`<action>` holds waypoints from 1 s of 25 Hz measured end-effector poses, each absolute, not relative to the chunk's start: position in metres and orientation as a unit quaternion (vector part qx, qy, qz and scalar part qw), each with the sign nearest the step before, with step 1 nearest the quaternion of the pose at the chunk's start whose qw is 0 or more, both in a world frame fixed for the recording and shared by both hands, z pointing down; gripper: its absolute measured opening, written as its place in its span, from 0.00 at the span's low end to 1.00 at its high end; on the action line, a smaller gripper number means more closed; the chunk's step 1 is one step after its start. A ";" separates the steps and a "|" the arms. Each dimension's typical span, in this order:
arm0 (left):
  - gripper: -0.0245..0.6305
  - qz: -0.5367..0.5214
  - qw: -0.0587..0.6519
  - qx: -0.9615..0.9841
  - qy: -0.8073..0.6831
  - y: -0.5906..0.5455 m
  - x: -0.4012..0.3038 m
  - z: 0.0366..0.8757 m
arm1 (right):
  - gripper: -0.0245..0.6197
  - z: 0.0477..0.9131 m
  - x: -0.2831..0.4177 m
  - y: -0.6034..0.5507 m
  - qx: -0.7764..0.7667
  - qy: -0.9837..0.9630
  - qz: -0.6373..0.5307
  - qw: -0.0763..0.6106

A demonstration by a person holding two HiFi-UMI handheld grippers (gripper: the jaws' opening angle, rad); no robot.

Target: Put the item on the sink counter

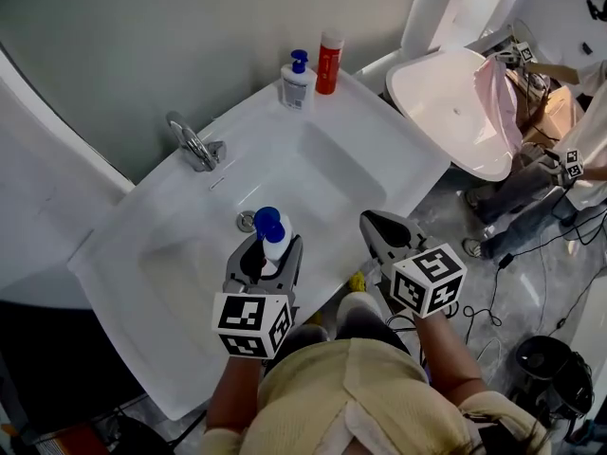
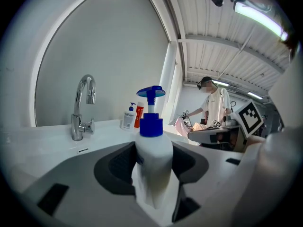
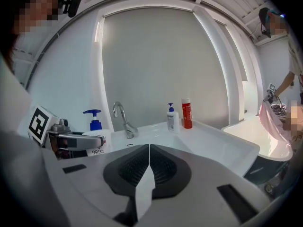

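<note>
**Two grippers over a white sink, one carrying a bottle**

A white sink counter (image 1: 389, 136) stands against a pale grey wall. Its rectangular basin (image 1: 318, 183) is sunk into the middle, with a drain (image 1: 247, 221) in the floor and a chrome tap (image 1: 194, 143) on the rim behind. At the counter's back corner a second pump dispenser (image 1: 297, 81) and a red bottle (image 1: 329, 63) stand just beside each other. To the right is a separate rounded white tub (image 1: 446, 102) with a pink cloth (image 1: 498, 102) draped over its far edge. Beyond it another person (image 1: 579, 159) stands on a grey marbled floor (image 1: 531, 282) where black cables trail.

The task's thing is a white pump bottle (image 1: 276, 238) with a blue pump head. It stands upright between the jaws of the left gripper (image 1: 272, 251). In the head view it is held over the front part of the basin, just beside the drain, and it is not on the counter.

In the left gripper view the bottle's body fills the gap between the jaws. The dark pads press on both of its sides, and the blue pump rises above them. The right gripper (image 1: 384, 227) is alongside to the right, over the counter's front edge and apart from the bottle. Its jaws are closed together with nothing between them.
</note>
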State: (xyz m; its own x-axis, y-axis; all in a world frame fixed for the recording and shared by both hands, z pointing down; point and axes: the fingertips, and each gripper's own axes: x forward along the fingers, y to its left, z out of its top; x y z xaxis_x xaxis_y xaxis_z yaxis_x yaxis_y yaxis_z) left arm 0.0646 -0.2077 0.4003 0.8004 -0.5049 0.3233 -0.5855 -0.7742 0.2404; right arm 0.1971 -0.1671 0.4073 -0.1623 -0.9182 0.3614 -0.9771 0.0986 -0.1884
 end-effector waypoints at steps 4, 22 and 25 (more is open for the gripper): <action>0.40 0.118 0.168 0.930 -0.305 -0.217 0.070 0.401 | 0.08 0.408 0.201 -0.180 0.629 -0.749 0.193 0.079; 0.40 0.118 0.154 0.903 -0.383 -0.276 0.147 0.400 | 0.08 0.410 0.270 -0.247 0.558 -0.804 0.183 0.096; 0.40 0.119 0.156 0.897 -0.396 -0.285 0.153 0.402 | 0.08 0.412 0.275 -0.259 0.546 -0.812 0.184 0.099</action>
